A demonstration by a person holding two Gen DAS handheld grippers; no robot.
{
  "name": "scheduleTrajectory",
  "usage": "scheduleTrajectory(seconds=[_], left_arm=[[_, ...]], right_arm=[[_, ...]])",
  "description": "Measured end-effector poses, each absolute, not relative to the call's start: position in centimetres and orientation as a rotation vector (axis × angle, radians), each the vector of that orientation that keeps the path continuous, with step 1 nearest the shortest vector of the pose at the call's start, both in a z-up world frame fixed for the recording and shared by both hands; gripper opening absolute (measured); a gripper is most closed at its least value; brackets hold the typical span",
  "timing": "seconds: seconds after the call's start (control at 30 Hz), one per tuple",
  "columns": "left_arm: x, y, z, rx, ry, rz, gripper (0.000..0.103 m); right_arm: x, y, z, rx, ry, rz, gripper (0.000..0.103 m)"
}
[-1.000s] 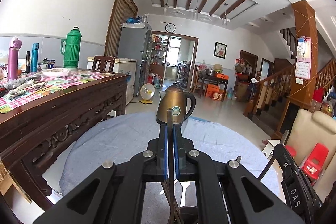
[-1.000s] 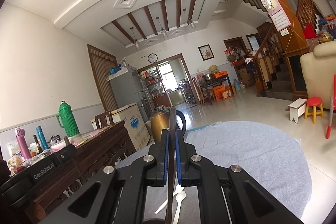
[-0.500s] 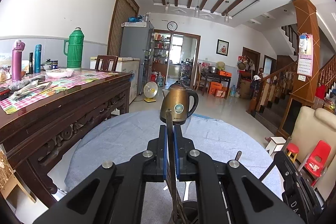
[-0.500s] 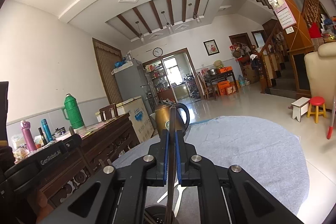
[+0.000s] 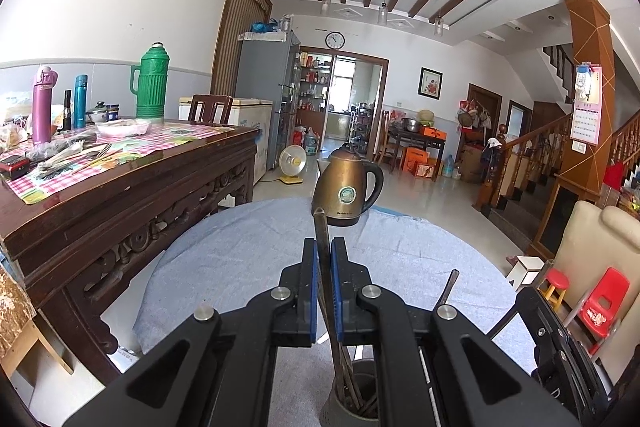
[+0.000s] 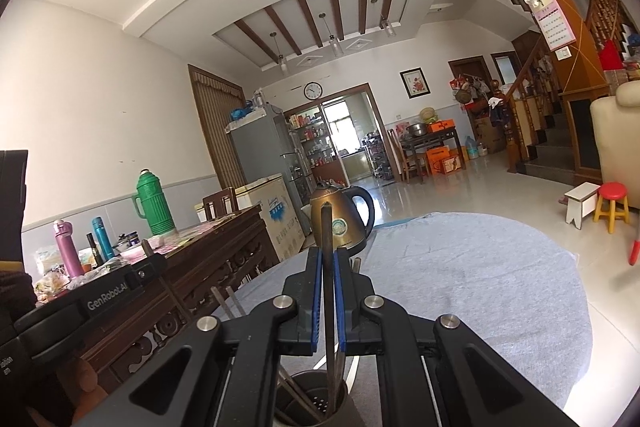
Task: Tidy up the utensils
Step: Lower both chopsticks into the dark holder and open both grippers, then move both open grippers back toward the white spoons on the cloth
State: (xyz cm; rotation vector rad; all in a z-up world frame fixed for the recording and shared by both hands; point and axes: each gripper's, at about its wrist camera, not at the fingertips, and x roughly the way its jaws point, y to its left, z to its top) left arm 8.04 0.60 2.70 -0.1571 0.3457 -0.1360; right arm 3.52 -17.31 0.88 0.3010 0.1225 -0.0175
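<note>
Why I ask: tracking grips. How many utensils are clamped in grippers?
2: one utensil in the left gripper, another utensil in the right gripper, both reaching into the holder.

The round table has a soft blue-grey cloth [image 5: 248, 251]. A kettle [image 5: 346, 193] on it is shiny brown-gold with a black handle and a little green circle on its side. Both grippers are black with bright blue pads [image 6: 317, 297]. The utensil holder [image 6: 316, 401] is dark grey with tiny holes. The big side table [image 5: 132, 195] is dark brown carved wood, with a pink-and-white checked cloth [image 5: 52, 173] on top. On it stand a green flask [image 5: 152, 83], a purple bottle [image 5: 42, 105] and a teal bottle [image 5: 80, 101]. A small chair [image 5: 604, 303] and a stool [image 6: 611, 205] are red
</note>
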Motion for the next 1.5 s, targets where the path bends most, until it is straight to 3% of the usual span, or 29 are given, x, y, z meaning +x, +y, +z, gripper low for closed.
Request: scheduleTrajectory(seconds=[1.03, 1.1, 1.23, 1.5], left_arm=[[6.7, 0.7, 1.8, -0.146, 0.409, -0.223, 0.007], [6.5, 0.8, 2.1, -0.143, 0.404, -0.225, 0.013], [5.7, 1.8, 3.1, -0.164, 0.347, -0.208, 0.049], [5.1, 4.9, 5.0, -0.231, 0.246, -0.152, 0.062]], right_arm=[[4.6, -17.2, -1.0, 0.341, 0.253, 0.104, 0.009], [4.5, -17.5, -1.0, 0.354, 0.262, 0.120, 0.010], [4.4, -18.7, -0.7, 0.399, 0.266, 0.134, 0.024], [3.4, -22.4, 0.0, 0.495, 0.194, 0.084, 0.026]])
